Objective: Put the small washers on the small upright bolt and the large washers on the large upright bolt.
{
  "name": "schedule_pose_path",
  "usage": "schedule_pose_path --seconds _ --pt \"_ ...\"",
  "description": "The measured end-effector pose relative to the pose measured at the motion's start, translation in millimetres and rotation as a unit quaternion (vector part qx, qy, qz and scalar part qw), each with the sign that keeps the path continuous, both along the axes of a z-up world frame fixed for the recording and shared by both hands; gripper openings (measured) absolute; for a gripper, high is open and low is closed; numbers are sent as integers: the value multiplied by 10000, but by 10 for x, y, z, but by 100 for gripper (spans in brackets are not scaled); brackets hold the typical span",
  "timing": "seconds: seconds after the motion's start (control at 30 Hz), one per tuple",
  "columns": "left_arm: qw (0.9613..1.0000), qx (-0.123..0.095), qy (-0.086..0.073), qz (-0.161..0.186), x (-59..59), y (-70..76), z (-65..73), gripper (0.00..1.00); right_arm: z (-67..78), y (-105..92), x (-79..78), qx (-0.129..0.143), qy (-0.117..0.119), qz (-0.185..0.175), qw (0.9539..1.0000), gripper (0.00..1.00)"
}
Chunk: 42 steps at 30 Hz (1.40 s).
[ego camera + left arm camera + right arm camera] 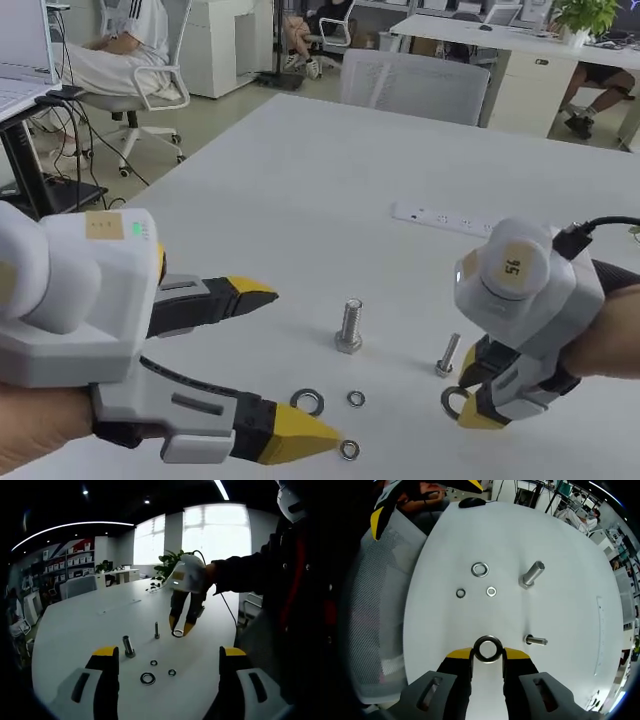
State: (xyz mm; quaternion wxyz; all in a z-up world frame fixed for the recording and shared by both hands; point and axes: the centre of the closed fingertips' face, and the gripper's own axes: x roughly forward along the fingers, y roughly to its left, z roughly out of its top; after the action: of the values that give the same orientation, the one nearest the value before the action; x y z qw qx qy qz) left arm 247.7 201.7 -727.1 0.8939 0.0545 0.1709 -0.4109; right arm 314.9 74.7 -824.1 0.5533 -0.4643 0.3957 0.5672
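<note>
1. My right hand-held gripper [487,656] is clamped on the rim of a large washer [487,648], leaving its hole clear to thread.
2. It hangs just beside the small bolt [447,356]; I reckon it belongs on the large bolt [348,328].
3. My left hand-held gripper [300,365] gapes wide and empty above the loose washer [307,402] on the table [300,200].

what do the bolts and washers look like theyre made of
The large bolt and small bolt look like steel: grey, dull metallic sheen, possibly zinc-plated. The large washer and small washer on the table also look metal, by their silvery glint. The held washer looks the same.
</note>
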Motion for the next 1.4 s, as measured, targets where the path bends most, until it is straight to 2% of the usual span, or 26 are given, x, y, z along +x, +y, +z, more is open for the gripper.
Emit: schedule_pose_path --seconds 0.3,0.47,0.7,0.9,1.1,1.4 --pt "10000 31 17 45 52 138 -54 82 121 39 -9 47 -53 40 10000 24" --pt "10000 20 30 54 54 150 -76 82 173 53 1 43 -104 67 9999 24" --pt "10000 11 40 89 71 191 -98 82 319 97 65 63 -219 113 9997 24" --pt "10000 38 20 89 92 204 -99 82 484 218 106 140 -315 209 9992 24" --pt "9999 70 42 84 114 217 -129 82 615 336 215 158 -465 337 9982 24" --pt "9999 58 71 55 178 224 -151 82 732 606 381 205 -597 526 9966 24"
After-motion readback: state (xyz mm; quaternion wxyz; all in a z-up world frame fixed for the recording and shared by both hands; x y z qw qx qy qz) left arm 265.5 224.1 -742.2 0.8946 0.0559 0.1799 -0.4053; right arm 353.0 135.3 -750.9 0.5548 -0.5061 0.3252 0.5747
